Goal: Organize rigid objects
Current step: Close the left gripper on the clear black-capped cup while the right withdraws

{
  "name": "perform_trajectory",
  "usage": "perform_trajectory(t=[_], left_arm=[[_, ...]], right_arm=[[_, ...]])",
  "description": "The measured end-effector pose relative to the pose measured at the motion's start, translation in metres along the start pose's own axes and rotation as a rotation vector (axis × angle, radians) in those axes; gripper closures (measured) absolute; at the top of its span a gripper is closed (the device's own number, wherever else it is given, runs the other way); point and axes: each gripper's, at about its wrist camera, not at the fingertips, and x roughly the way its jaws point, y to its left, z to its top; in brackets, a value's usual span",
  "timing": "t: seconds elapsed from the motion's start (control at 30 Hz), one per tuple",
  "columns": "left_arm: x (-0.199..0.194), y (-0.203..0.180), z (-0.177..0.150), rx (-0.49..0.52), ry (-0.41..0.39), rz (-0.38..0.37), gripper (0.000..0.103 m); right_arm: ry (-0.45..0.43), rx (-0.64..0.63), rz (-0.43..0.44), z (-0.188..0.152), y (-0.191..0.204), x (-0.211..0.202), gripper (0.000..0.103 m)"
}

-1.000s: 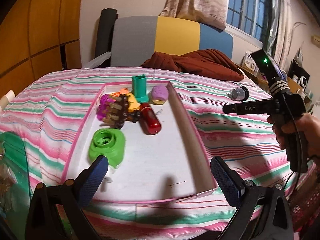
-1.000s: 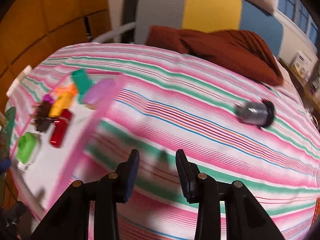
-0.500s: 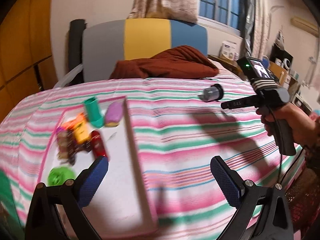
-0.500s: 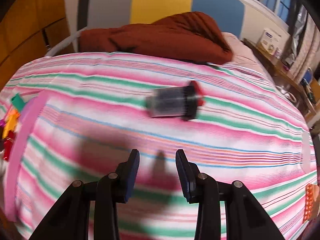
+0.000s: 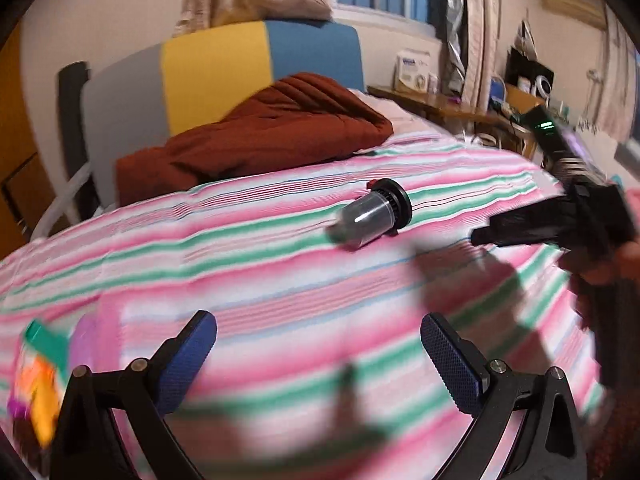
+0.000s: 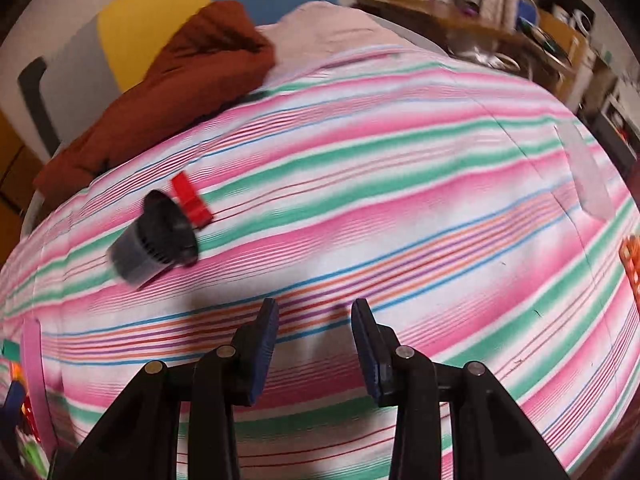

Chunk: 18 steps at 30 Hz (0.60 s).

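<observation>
Risk first: jar (image 5: 370, 216) lies on its side on the striped bedspread (image 5: 280, 280), so it will probably roll away if a finger nudges it off-centre, and its smooth clear plastic wall looks slippery for a pinch. Soft bedding under it may also give, letting the jar sink or tip during the grab. Jar is a short cylinder with a ribbed black cap and a red tab at the cap end. It sits well apart from the pink tray (image 6: 34, 364), nearer the rust-brown blanket (image 5: 260, 132). Right gripper (image 6: 314, 344) hovers near the jar, off its cap end, jaws partly apart, empty. Left gripper (image 5: 318, 354) is farther from the jar, jaws wide apart, empty; pads are dark blue and knurled. Tray holds small bright toys, blurred.
</observation>
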Motion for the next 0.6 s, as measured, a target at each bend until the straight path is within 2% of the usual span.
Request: perform_trajectory(t=[0.17, 0.33, 0.47, 0.6], left_arm=[[0.051, -0.011, 0.034, 0.060, 0.012, -0.007, 0.000], [0.085, -0.014, 0.055, 0.081, 0.007, -0.025, 0.000], [0.100, -0.022, 0.062, 0.137, -0.002, -0.079, 0.000], [0.117, -0.024, 0.067, 0.142, 0.050, -0.149, 0.002]], right_arm=[[0.014, 0.053, 0.007, 0.004, -0.007, 0.002, 0.066], [0.014, 0.054, 0.017, 0.007, -0.005, 0.003, 0.066], [0.031, 0.071, 0.033, 0.006, -0.007, 0.006, 0.066], [0.047, 0.085, 0.039, 0.006, -0.009, 0.009, 0.066]])
